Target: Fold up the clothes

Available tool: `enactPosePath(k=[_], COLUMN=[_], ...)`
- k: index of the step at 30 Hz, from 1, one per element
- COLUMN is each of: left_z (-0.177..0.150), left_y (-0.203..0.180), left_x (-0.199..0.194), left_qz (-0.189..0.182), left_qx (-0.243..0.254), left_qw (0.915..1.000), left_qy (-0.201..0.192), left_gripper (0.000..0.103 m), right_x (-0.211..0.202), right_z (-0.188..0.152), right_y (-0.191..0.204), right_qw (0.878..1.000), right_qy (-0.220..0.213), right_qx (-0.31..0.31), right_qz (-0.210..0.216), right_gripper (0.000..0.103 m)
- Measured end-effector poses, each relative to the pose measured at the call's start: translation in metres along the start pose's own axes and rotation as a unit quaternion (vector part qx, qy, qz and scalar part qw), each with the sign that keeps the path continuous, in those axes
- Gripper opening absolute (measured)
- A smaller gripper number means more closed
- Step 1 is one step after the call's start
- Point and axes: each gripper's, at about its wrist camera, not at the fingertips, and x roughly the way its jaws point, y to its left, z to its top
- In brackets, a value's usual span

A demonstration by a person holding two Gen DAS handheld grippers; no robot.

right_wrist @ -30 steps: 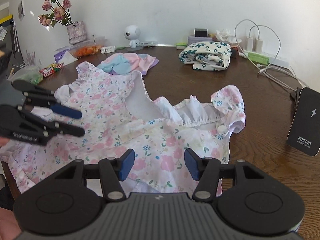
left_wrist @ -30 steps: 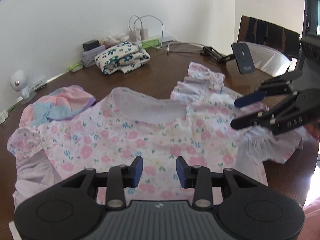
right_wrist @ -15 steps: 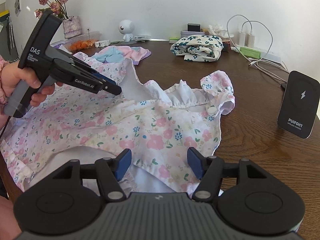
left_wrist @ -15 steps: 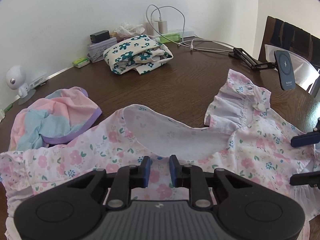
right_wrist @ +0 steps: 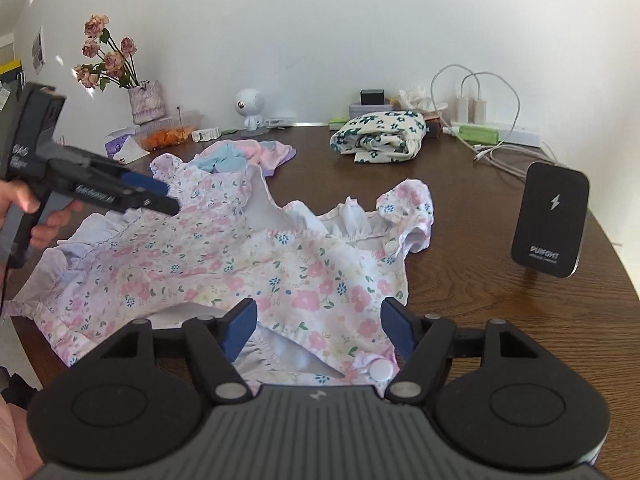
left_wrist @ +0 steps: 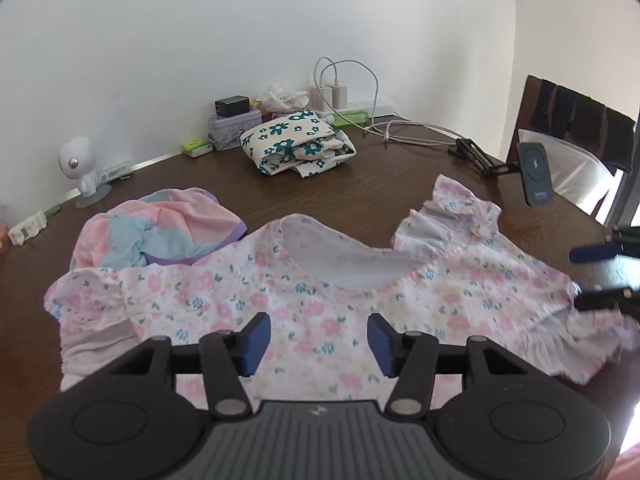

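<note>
A pink floral child's dress [left_wrist: 312,300] lies spread on the dark wooden table [left_wrist: 380,184], neckline toward the wall. It also shows in the right wrist view [right_wrist: 248,264]. My left gripper [left_wrist: 318,334] is open and empty above the dress's chest; it shows from the side in the right wrist view [right_wrist: 160,196]. My right gripper [right_wrist: 316,330] is open and empty over the dress's right edge, near a white button [right_wrist: 380,369]. Its fingertips [left_wrist: 592,254] show at the right of the left wrist view.
A folded green-floral garment [left_wrist: 298,142] and a pink-and-blue garment [left_wrist: 160,232] lie behind the dress. A black charger stand [right_wrist: 550,220] is at the right. Cables [left_wrist: 412,128], a small white robot figure [left_wrist: 80,164], a flower vase [right_wrist: 146,100] and boxes line the wall.
My left gripper has opened from nearly shut and pulled back toward me over the dress. My right gripper stays open and has shifted a little.
</note>
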Motion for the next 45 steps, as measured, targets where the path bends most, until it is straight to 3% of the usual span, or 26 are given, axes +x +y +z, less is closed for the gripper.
enactPosePath(k=[3, 4, 5, 11, 13, 15, 18, 20, 23, 28, 36, 40, 42, 45], left_z=[-0.032, -0.042, -0.05, -0.079, -0.08, -0.082, -0.085, -0.088, -0.092, -0.099, -0.112, -0.11, -0.107, -0.103], left_y=[-0.01, -0.013, -0.016, -0.013, -0.01, -0.01, -0.012, -0.01, -0.007, -0.001, 0.01, 0.009, 0.011, 0.022], left_x=[-0.024, -0.029, -0.03, -0.025, -0.026, -0.027, -0.03, -0.033, -0.036, -0.042, -0.056, -0.059, -0.061, -0.077], left_qz=[0.007, 0.009, 0.011, 0.022, 0.018, 0.013, 0.004, -0.001, -0.008, -0.007, -0.01, -0.011, -0.016, -0.001], left_qx=[0.018, 0.021, 0.022, -0.011, -0.023, -0.03, -0.031, -0.035, -0.037, -0.044, -0.069, -0.085, -0.097, -0.12], left_qw=[0.9997, 0.9996, 0.9995, 0.9992, 0.9992, 0.9992, 0.9993, 0.9993, 0.9992, 0.999, 0.9976, 0.9963, 0.9951, 0.992], left_qy=[0.011, 0.016, 0.02, 0.03, 0.028, 0.024, 0.018, 0.014, 0.011, 0.007, -0.002, -0.004, -0.008, -0.04], left_gripper=[0.044, 0.034, 0.031, 0.027, 0.027, 0.025, 0.025, 0.025, 0.025, 0.026, 0.026, 0.029, 0.034, 0.043], right_x=[-0.005, -0.003, 0.002, 0.043, 0.065, 0.085, 0.114, 0.129, 0.138, 0.128, 0.092, 0.08, 0.072, 0.044], right_z=[0.0, 0.001, 0.003, 0.019, 0.025, 0.03, 0.038, 0.041, 0.037, 0.032, 0.021, 0.017, 0.018, 0.024], right_y=[0.007, 0.012, 0.021, 0.092, 0.117, 0.138, 0.156, 0.163, 0.17, 0.145, 0.064, 0.041, 0.039, 0.036], right_qw=[1.0, 1.0, 1.0, 0.992, 0.988, 0.984, 0.983, 0.982, 0.979, 0.986, 0.996, 0.998, 0.998, 0.999], right_qy=[0.0, 0.001, 0.002, 0.013, 0.025, 0.04, 0.056, 0.064, 0.074, 0.071, 0.067, 0.063, 0.054, 0.013], right_qx=[-0.006, -0.009, -0.016, -0.079, -0.105, -0.125, -0.127, -0.127, -0.143, -0.124, -0.058, -0.022, -0.003, 0.019], right_qz=[-0.002, 0.002, 0.016, 0.097, 0.111, 0.117, 0.119, 0.125, 0.121, 0.084, -0.003, -0.006, 0.011, 0.031], right_gripper=[0.07, 0.07, 0.07, 0.069, 0.061, 0.041, 0.028, 0.021, 0.019, 0.02, 0.02, 0.022, 0.034, 0.041])
